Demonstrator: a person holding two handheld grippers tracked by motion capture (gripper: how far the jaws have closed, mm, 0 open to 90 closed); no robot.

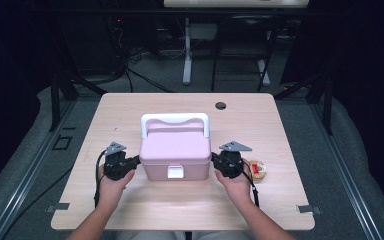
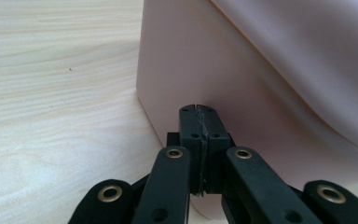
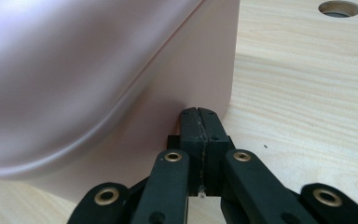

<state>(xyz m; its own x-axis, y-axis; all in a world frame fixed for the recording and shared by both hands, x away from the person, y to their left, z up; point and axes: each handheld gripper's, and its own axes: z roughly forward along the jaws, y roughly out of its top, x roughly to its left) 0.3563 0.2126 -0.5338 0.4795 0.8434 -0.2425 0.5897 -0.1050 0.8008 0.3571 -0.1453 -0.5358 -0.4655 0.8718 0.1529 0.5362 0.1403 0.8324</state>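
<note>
Two grippers, left gripper (image 1: 136,161) and right gripper (image 1: 214,160), jaws pressed together, tips at pink box (image 1: 175,152) side walls.

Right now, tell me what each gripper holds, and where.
Nothing. Left gripper and right gripper are shut empty, tips against the pink box's opposite sides.

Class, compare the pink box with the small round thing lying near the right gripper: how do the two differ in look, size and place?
The pink box is large, boxy and plain pink with a white handle; the small round thing is far smaller, tan with red. The box sits mid-table between both shut grippers; the round thing lies outside the right gripper. Both rest on the wooden table.
</note>
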